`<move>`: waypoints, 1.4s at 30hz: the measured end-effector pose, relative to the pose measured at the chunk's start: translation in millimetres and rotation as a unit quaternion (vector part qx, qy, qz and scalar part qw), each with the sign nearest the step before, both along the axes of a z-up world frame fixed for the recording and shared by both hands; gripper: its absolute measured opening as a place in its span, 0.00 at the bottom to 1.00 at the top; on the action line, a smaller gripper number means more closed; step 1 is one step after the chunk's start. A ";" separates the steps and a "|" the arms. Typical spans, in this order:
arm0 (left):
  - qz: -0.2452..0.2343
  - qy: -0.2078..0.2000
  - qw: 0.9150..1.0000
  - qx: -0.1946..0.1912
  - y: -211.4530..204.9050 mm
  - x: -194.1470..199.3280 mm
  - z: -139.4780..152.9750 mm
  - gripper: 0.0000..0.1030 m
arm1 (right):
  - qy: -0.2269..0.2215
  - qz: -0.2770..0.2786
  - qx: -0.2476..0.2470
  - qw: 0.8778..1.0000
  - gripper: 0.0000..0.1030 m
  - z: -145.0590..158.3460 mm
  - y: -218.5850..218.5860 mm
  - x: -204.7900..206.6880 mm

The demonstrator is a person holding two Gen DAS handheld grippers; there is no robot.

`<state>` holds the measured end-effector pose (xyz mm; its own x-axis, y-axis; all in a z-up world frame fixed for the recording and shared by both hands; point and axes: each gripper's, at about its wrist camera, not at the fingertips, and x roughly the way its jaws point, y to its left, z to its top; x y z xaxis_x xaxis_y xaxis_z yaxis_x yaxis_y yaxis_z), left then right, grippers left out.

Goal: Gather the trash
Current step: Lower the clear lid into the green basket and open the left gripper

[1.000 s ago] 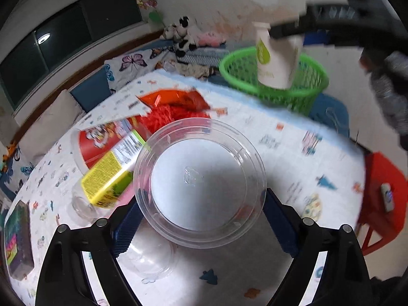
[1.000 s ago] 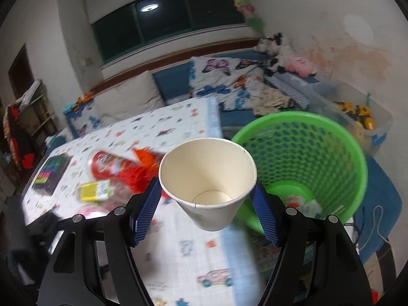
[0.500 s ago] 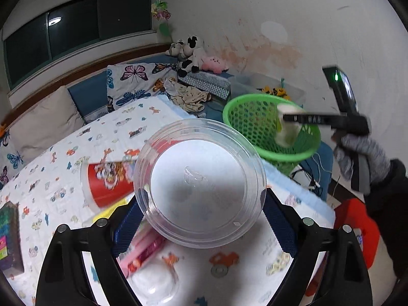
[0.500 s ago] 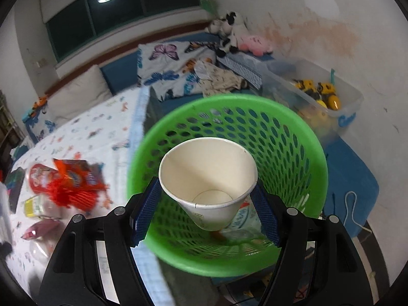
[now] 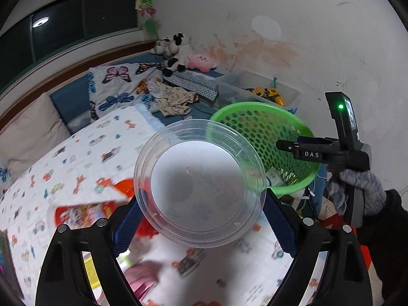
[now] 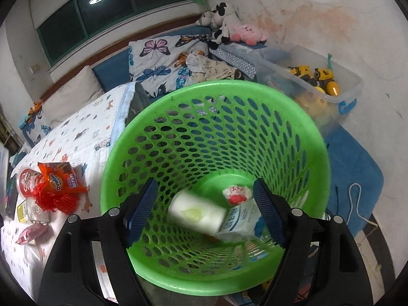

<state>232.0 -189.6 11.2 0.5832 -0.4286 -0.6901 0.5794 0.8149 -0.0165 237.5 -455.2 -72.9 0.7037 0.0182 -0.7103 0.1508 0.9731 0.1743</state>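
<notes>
My left gripper (image 5: 201, 219) is shut on a clear plastic bowl (image 5: 200, 182), held above the table edge, left of the green basket (image 5: 301, 132). My right gripper (image 6: 204, 209) is open and empty above the green basket (image 6: 158, 137). A white paper cup (image 6: 196, 211) lies on its side inside the basket, beside a milk carton (image 6: 239, 220) and a small red-and-white wrapper (image 6: 236, 193). The right gripper also shows in the left wrist view (image 5: 283, 144), over the basket's right rim.
On the patterned tablecloth (image 6: 84, 132) lie a red cup (image 6: 25, 181), an orange snack bag (image 6: 61, 178), red netting (image 6: 54, 200), a yellow box (image 6: 23, 207) and a pink wrapper (image 6: 33, 233). A clear toy bin (image 6: 313, 86) stands behind the basket. A blue mat (image 6: 357, 168) lies beside it.
My right gripper moved over the basket, opened and let go of the paper cup, which fell into the basket. My left gripper carried the clear bowl toward the basket.
</notes>
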 end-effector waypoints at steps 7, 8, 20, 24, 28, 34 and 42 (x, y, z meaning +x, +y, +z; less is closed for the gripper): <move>-0.030 0.012 0.999 0.005 -49.7 18.3 -2.4 0.84 | -0.026 -0.010 0.006 1.000 0.76 17.8 -16.1 -22.8; -0.034 0.014 0.999 0.007 -56.6 21.4 -3.3 0.84 | -0.031 -0.012 0.008 0.999 0.76 20.7 -19.9 -27.9; -0.071 0.047 0.995 0.046 -137.0 48.8 -27.5 0.84 | -0.051 -0.027 0.017 0.998 0.76 28.2 -39.0 -58.0; -0.079 0.062 0.993 0.063 -158.1 57.0 -40.2 0.84 | -0.049 -0.030 0.021 0.998 0.76 24.5 -41.8 -60.7; -0.082 0.079 0.991 0.065 -169.9 60.6 -50.5 0.84 | -0.051 -0.032 0.026 0.998 0.76 23.5 -45.4 -64.2; -0.078 0.101 0.990 0.062 -177.2 64.8 -62.8 0.86 | -0.051 -0.040 0.029 0.997 0.76 21.9 -50.9 -69.4; -0.069 0.083 0.993 0.042 -159.5 54.8 -45.7 0.88 | -0.051 -0.043 0.031 0.997 0.76 22.3 -49.9 -76.1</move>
<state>286.8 -349.1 -34.4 0.3979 -0.4336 -0.8085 0.6800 0.7309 -0.0574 161.4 -505.2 -50.6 0.7736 -0.0041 -0.6336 0.2113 0.9444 0.2519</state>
